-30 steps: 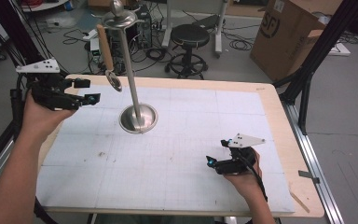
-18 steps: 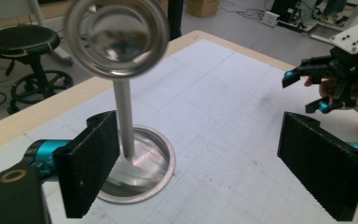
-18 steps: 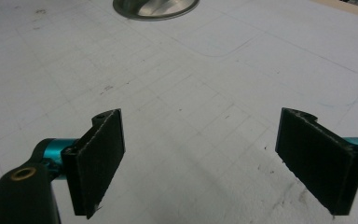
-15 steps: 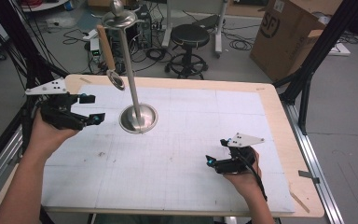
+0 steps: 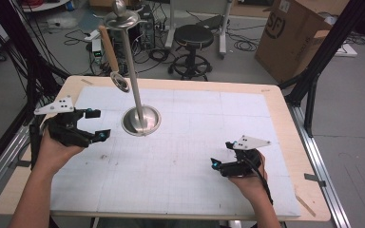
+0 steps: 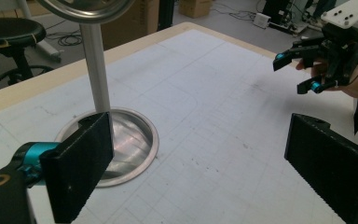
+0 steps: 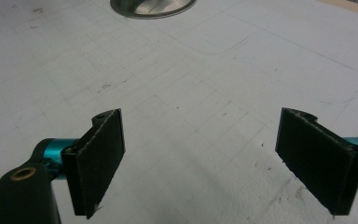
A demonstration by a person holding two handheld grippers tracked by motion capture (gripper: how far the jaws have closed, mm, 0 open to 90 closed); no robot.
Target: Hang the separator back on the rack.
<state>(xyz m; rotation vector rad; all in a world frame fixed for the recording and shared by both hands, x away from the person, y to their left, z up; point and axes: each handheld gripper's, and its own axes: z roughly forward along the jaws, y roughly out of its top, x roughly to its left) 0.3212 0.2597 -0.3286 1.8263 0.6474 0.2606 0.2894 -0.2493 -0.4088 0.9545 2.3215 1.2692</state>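
White gridded mat (image 5: 185, 156) on wooden table (image 5: 285, 123), cluttered workshop floor behind. Left gripper (image 5: 96, 124) jaws wide apart, just been opening, nothing between, near steel stand (image 5: 141, 119). Right gripper (image 5: 218, 164) jaws apart, empty, low over mat. From above: spoon (image 5: 115, 66) hanging off stand. From left gripper view: stand base (image 6: 130, 140) beyond jaw, right gripper (image 6: 293, 70) far off.

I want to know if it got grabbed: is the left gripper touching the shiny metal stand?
Apart. In the high view, bare white mat separates the left gripper from the shiny metal stand.
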